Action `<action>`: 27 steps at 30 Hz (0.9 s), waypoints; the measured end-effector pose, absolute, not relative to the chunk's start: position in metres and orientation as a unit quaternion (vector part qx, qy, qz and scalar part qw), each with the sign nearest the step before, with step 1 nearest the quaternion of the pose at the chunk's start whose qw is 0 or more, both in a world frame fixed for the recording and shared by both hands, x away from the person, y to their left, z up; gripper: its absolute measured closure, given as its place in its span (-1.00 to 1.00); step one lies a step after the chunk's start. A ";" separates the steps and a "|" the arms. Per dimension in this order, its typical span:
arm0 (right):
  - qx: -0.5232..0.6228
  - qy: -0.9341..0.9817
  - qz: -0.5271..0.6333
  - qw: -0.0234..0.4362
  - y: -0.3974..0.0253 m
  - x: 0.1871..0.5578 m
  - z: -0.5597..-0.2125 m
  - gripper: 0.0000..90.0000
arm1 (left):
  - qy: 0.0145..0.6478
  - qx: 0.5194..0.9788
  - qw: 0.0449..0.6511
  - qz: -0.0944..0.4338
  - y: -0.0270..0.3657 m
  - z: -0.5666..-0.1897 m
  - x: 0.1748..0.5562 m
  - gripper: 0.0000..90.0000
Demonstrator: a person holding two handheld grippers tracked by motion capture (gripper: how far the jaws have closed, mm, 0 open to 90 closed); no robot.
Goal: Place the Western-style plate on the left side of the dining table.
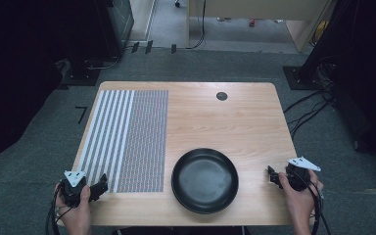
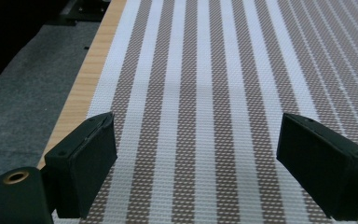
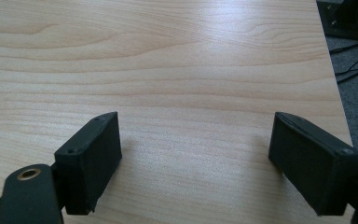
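My left gripper has its fingers spread wide with nothing between them, low over the near end of the striped placemat. My right gripper is just as wide over bare tabletop. The black pan sits between them, untouched. I judge this the start; next, I close in on the mat's edge.

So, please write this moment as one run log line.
left tool: open, over striped mat | right tool: open, over bare table | black pan: untouched

Black pan, placemat — brown-and-white stripes; light wood table
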State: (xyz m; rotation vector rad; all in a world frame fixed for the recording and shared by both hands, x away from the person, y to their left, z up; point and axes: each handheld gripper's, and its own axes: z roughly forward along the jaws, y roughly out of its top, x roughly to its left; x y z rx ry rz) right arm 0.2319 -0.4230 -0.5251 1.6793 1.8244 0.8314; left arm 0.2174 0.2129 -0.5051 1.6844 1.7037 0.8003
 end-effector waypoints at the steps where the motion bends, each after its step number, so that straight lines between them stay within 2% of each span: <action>1: 0.620 0.673 0.307 0.260 -0.423 0.232 -0.525 -0.63 | 0.642 0.636 0.306 0.300 0.212 -0.504 0.217 -0.74; 10: 0.628 0.667 0.303 0.262 -0.423 0.232 -0.525 -0.68 | 0.630 0.643 0.319 0.296 0.198 -0.500 0.223 -0.78; 17: 0.645 0.640 0.336 0.249 -0.426 0.231 -0.522 -0.65 | 0.620 0.652 0.331 0.286 0.185 -0.497 0.229 -0.78; 27: 0.646 0.622 0.364 0.254 -0.421 0.224 -0.510 -0.59 | 0.597 0.670 0.351 0.269 0.160 -0.490 0.231 -0.78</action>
